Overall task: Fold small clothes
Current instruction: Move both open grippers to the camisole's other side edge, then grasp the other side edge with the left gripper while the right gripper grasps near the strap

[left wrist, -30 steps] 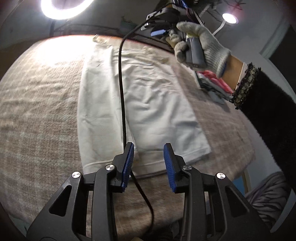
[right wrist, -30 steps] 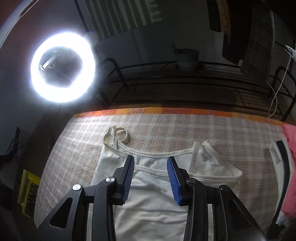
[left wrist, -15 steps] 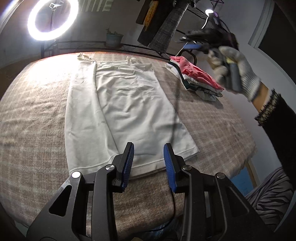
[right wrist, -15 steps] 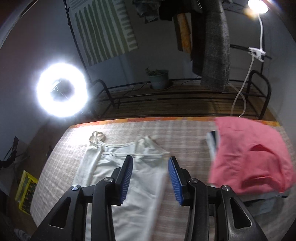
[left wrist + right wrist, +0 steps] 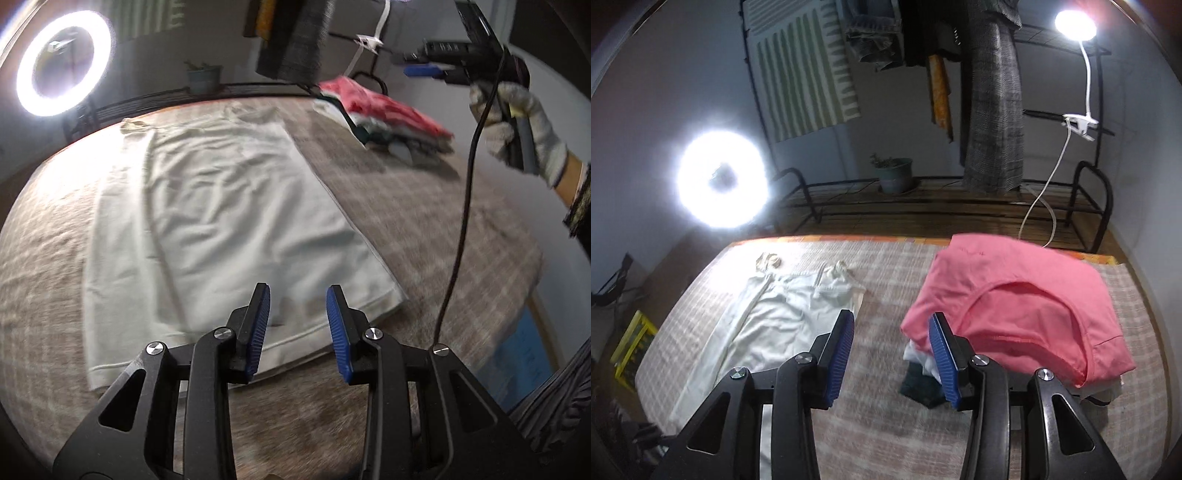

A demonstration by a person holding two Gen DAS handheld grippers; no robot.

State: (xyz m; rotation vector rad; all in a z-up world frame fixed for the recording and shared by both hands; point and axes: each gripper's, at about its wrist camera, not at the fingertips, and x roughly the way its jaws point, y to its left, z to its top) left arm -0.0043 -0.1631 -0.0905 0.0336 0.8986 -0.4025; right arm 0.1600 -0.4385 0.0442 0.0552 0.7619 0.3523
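A white strappy top (image 5: 221, 221) lies flat on the checked bed cover, one side folded in lengthwise, hem toward me. It also shows in the right wrist view (image 5: 768, 325), straps at the far end. My left gripper (image 5: 297, 325) is open and empty, just above the hem. My right gripper (image 5: 892, 354) is open and empty, raised above the cover between the white top and the clothes pile. In the left wrist view it is held in a gloved hand (image 5: 517, 122) high at the right.
A pile of folded clothes topped by a pink garment (image 5: 1019, 314) sits at the right of the bed (image 5: 424, 229). A ring light (image 5: 720, 181), a metal rack (image 5: 960, 206) with a plant pot and hanging clothes stand behind. A black cable (image 5: 461, 206) hangs from the right gripper.
My right gripper has risen and swung right, away from the white top's neckline toward the clothes pile. My left gripper has stayed open near the hem, with the view shifting a little.
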